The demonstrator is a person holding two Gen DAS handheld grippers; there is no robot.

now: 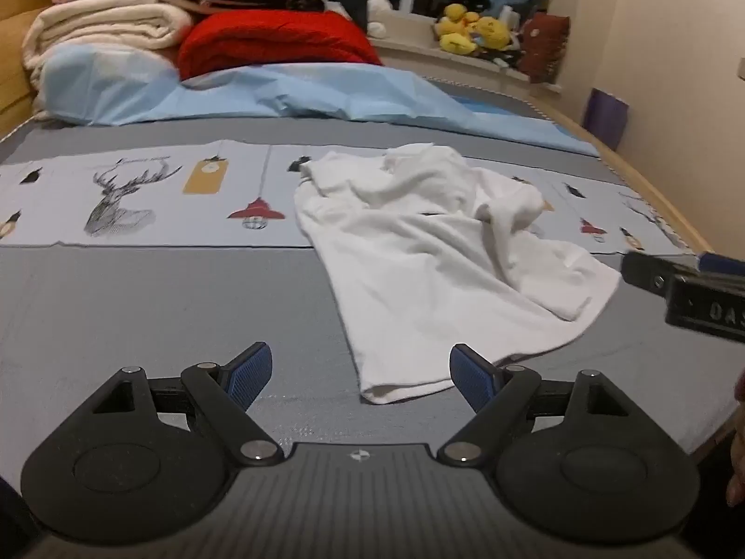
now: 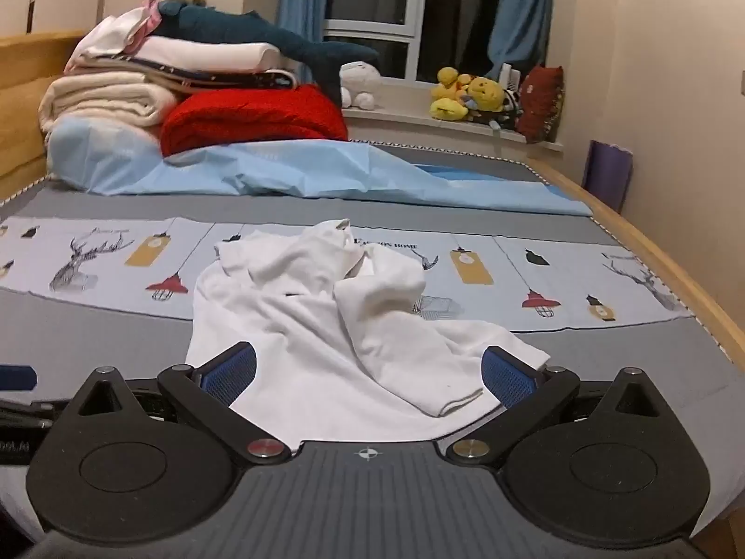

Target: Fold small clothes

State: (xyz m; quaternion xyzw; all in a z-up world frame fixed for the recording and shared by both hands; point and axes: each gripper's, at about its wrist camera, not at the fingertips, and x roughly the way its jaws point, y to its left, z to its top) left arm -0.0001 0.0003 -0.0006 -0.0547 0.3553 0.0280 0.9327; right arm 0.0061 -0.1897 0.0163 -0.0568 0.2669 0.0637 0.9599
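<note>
Hand-held gripper point(image 2: 368, 379) open, crumpled shirt point(image 2: 326, 326), bed point(image 2: 93, 340)

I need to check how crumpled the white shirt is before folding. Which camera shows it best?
The left wrist view: the whole white shirt lies unobstructed on the bed, hem to bunched top. In the right wrist view the shirt is closer, but the open right gripper hides its near edge.

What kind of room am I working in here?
Most likely a bedroom: the white garment lies on a bed with a printed sheet, folded blankets are stacked at its head, and plush toys sit on the windowsill.
</note>
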